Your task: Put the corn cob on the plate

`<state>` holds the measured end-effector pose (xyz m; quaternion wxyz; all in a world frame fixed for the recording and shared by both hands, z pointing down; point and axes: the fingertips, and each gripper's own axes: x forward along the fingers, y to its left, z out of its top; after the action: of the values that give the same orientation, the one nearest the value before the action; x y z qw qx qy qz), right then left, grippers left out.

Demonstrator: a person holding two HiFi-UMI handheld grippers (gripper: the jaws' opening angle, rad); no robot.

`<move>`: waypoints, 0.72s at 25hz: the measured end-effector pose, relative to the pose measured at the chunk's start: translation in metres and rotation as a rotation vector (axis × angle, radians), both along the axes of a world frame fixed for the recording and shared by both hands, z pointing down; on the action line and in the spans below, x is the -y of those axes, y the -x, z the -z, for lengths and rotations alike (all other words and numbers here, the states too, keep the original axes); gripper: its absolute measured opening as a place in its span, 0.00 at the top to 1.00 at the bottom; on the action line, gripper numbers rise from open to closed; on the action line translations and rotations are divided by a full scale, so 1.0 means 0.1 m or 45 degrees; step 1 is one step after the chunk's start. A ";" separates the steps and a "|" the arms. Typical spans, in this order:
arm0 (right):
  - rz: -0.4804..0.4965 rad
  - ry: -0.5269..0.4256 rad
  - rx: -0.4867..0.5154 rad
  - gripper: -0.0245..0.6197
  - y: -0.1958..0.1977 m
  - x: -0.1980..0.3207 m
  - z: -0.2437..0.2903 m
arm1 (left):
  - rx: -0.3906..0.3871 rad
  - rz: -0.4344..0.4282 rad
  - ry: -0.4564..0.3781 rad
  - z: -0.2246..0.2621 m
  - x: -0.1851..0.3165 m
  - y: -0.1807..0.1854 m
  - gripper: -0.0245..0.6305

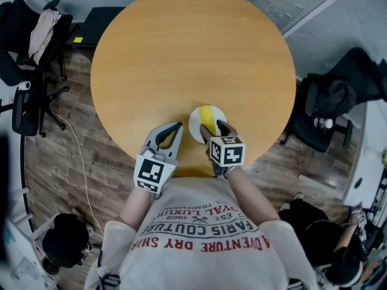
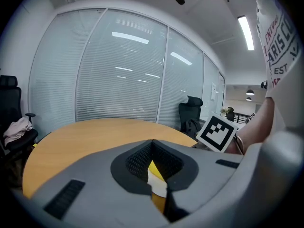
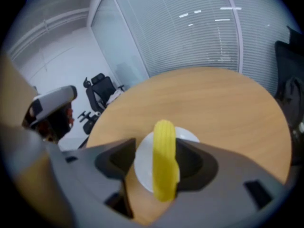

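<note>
A yellow corn cob [image 1: 209, 118] hangs just over a small white plate [image 1: 196, 125] near the front edge of the round wooden table [image 1: 193, 53]. My right gripper [image 1: 216, 130] is shut on the corn cob [image 3: 165, 156], which stands between its jaws with the plate [image 3: 142, 167] showing beneath. My left gripper [image 1: 175, 128] sits just left of the plate, shut with nothing in it. In the left gripper view [image 2: 152, 144] the jaw tips meet, and the corn cob [image 2: 154, 167] and plate [image 2: 159, 185] show through the hole behind them.
Black office chairs stand off the table at the left [image 1: 27, 38] and right [image 1: 335, 101]. The right gripper's marker cube [image 2: 217, 133] shows close beside the left gripper. Bare tabletop stretches beyond the plate.
</note>
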<state>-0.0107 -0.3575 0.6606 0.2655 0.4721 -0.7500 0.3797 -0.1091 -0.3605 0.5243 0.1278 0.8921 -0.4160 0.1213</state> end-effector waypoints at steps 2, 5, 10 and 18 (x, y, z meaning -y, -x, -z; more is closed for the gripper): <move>-0.004 -0.064 0.036 0.55 0.00 0.02 0.17 | 0.002 0.003 -0.024 0.06 -0.02 -0.05 0.91; 0.011 -0.182 0.025 0.66 -0.04 0.04 0.45 | 0.009 -0.003 -0.070 0.18 -0.06 -0.12 0.91; -0.007 -0.338 -0.028 0.89 -0.14 0.05 0.86 | 0.007 -0.003 -0.143 0.38 -0.13 -0.16 0.91; 0.160 -0.707 0.083 0.92 0.00 0.02 1.65 | -0.004 0.014 -0.254 0.73 -0.08 -0.14 0.91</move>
<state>-0.0103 -0.3598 0.4954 0.1246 0.4668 -0.8613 0.1575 -0.0954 -0.3524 0.4509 0.0399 0.8983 -0.4307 0.0771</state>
